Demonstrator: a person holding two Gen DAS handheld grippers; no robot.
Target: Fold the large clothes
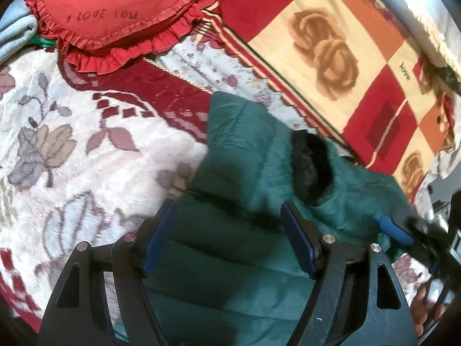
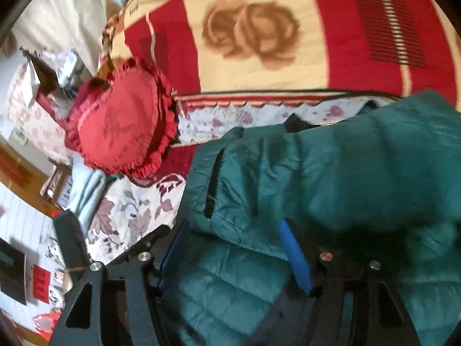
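A dark green padded jacket (image 1: pixel 247 173) lies on the floral bedspread (image 1: pixel 86 144), with a black fur-trimmed cuff or collar (image 1: pixel 312 170) on top. My left gripper (image 1: pixel 230 216) is open, its blue pads spread just above the jacket, holding nothing. The right gripper shows at that view's right edge (image 1: pixel 397 230) by the jacket's edge. In the right wrist view the jacket (image 2: pixel 331 178) fills the lower right, a sleeve or flap folded over it. My right gripper (image 2: pixel 233 233) is open, its jaws wide over the jacket.
A red heart-shaped frilled cushion (image 1: pixel 115 17) lies at the bed's head, also in the right wrist view (image 2: pixel 124 127). A red and cream checked blanket (image 1: pixel 345 57) covers the far side. Folded pale blue cloth (image 2: pixel 86 190) lies by the cushion. Floor and clutter (image 2: pixel 28 259) lie beyond the bed's edge.
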